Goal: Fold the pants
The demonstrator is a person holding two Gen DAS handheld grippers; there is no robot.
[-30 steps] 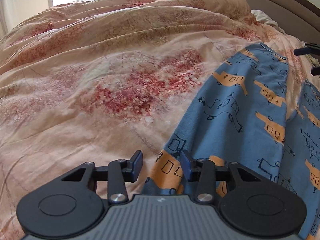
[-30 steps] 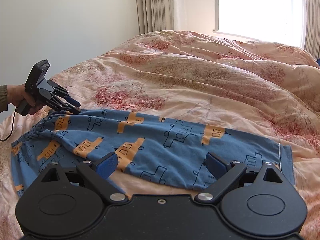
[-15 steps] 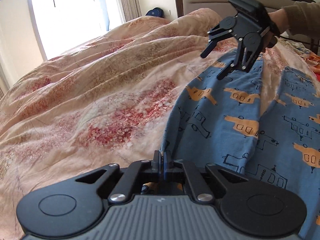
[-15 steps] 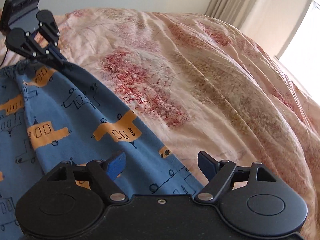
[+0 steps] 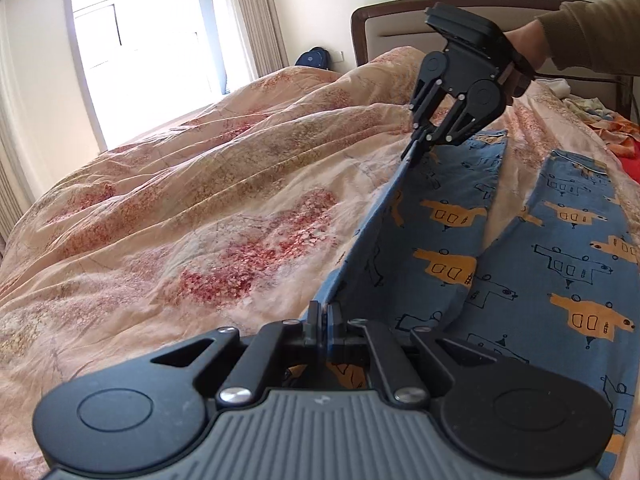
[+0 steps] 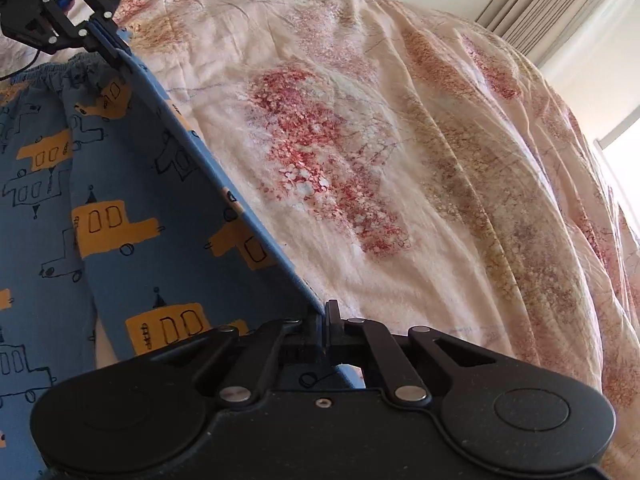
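Note:
Blue pants [image 5: 532, 264] printed with orange trucks lie on a bed; they also show in the right wrist view [image 6: 120, 216]. My left gripper [image 5: 323, 312] is shut on the pants' edge near the waistband, and shows in the right wrist view [image 6: 106, 46] at the elastic waist. My right gripper [image 6: 324, 312] is shut on the same edge near the leg hem, and shows in the left wrist view [image 5: 416, 150]. The edge is lifted and stretched taut between both grippers. The second leg [image 5: 580, 208] lies flat to the right.
A rumpled peach floral duvet [image 5: 200, 208] covers the bed, also seen in the right wrist view [image 6: 400, 160]. A brown headboard [image 5: 400, 12] stands behind, a bright window [image 5: 140, 48] at the far left. Colourful clothes [image 5: 616, 136] lie at the far right.
My right gripper has shut on the pants' leg edge. Both grippers have lifted the edge off the duvet, so it now runs taut between them.

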